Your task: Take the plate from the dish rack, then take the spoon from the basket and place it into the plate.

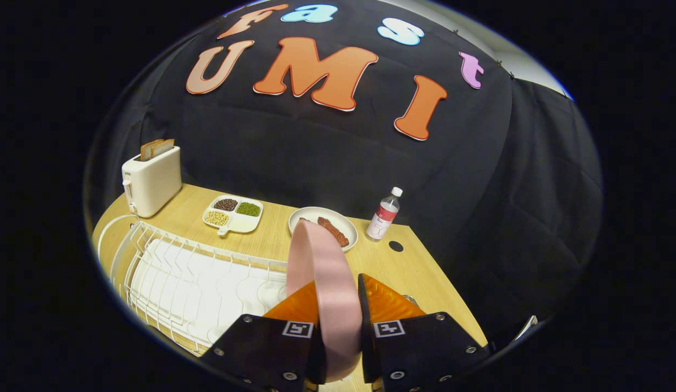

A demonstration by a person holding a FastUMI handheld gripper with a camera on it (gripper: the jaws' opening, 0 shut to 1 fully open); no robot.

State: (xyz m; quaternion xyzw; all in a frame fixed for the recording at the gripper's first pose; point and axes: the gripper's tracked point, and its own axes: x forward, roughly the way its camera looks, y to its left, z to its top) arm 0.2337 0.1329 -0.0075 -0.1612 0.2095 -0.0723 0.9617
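Pink plate clamped edge-on, held above the table

Pink, glossy and round, the plate (322, 283) stands on edge between the fingers of our gripper (338, 305), both fingers pressing its two faces, so we call it clamped. Edge-on makes sense: that is how a plate sits in rack slots, and pinching the rim suits a two-finger grip. It looks clear of the white wire dish rack (196, 283), which lies just beside the fingers on the light wooden table (414, 267); the rack's slots and white drip tray look bare. We judge step one nearly done: plate out, not yet set down. Next it needs a flat spot on the table, then the spoon. We cannot make out a basket or spoon here.

Beyond the plate's top edge sits a round white dish with brownish food pieces (324, 224), partly hidden behind the pink rim. Near it, a white three-compartment tray (233, 213) holds dark, green and pale beans, kept apart by the dividers. Farther back a white toaster (151, 181) has two slices of bread (157, 147) poking up. On the other side a small clear plastic bottle with a white cap (384, 215) stands upright, apart from the dish.

Writing: the bottle's red label is too small to read; a tiny mark on the toaster is illegible. The fingers' mounts carry square black-and-white markers, not text.
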